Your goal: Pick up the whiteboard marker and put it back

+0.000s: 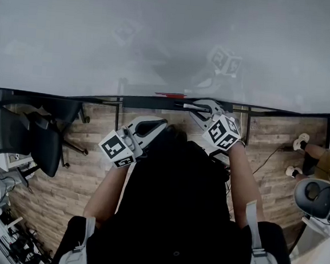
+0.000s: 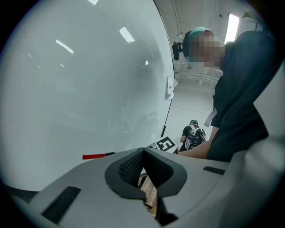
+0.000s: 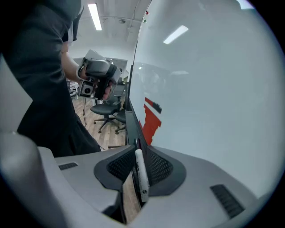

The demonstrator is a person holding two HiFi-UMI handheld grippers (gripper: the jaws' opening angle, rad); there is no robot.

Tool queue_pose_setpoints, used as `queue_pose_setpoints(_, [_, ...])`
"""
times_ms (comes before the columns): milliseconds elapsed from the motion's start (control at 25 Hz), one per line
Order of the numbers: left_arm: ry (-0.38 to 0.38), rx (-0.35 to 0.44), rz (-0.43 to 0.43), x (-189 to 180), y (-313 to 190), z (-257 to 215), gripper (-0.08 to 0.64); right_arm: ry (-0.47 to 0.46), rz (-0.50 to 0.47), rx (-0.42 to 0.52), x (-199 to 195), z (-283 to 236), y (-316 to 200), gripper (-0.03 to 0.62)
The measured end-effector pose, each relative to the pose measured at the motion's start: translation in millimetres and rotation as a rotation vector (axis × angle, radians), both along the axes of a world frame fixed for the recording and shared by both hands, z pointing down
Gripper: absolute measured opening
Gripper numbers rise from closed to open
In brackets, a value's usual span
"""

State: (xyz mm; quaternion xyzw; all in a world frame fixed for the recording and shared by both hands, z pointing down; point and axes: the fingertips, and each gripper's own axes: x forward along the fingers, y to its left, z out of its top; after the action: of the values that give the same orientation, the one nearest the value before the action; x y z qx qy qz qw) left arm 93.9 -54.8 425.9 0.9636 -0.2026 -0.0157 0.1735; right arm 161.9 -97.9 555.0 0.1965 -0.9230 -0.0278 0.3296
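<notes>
Jaws of the right gripper [image 1: 194, 108], head view: clamped on the whiteboard marker [image 1: 188, 106], a white stick. Its long axis runs left-right, parallel to the lower edge of the whiteboard [image 1: 162, 36], and its free end sticks out of the jaws toward the person's left. It is held at the dark tray [image 1: 144, 102] along the board's foot; contact with the tray cannot be told. A red item [image 1: 170, 94] lies on the tray just beyond the marker's free end. The left gripper [image 1: 161, 124] hangs lower and to the left, apart from the tray, over the wooden floor [image 1: 87, 168]. An office chair [image 1: 32, 137] stands at far left.

Left gripper view: jaws together at the tips, nothing between them, floor showing through the gap behind. The red item [image 2: 99, 155] is a thin stick with a dark right end, lying along the foot of the whiteboard [image 2: 80, 89].

Right gripper view: both pads press on the whiteboard marker [image 3: 141, 176]. Its long axis runs along the jaws, pointing away from the camera down the line of the tray [image 3: 132, 129]. The red item [image 3: 151, 118] is farther along against the board. The left gripper [image 3: 95, 78] is held up, well back from the board.
</notes>
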Motion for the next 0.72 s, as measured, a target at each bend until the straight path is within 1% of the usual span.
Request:
queue_pose_setpoints(160, [0.005,0.011,0.011,3,0,-4,0.012,-0.08,0.013,0.025,0,-33,-1,0.086])
queue_pose_setpoints(320, [0.005,0.019,0.022,4,-2,-7,0.012,-0.192,0.031,0.039,5,-77,-1,0.046])
queue_pose_setpoints(520, [0.01,0.035,0.037,10,-5,-14,0.012,-0.334,0.044,0.094,17,-135,5,0.029])
queue_pose_setpoints(640, [0.013,0.048,0.049,14,-7,-19,0.012,-0.467,0.066,0.116,24,-169,12,0.025])
queue_pose_setpoints(720, [0.016,0.059,0.056,17,-8,-24,0.012,-0.569,0.107,0.092,31,-190,16,0.021])
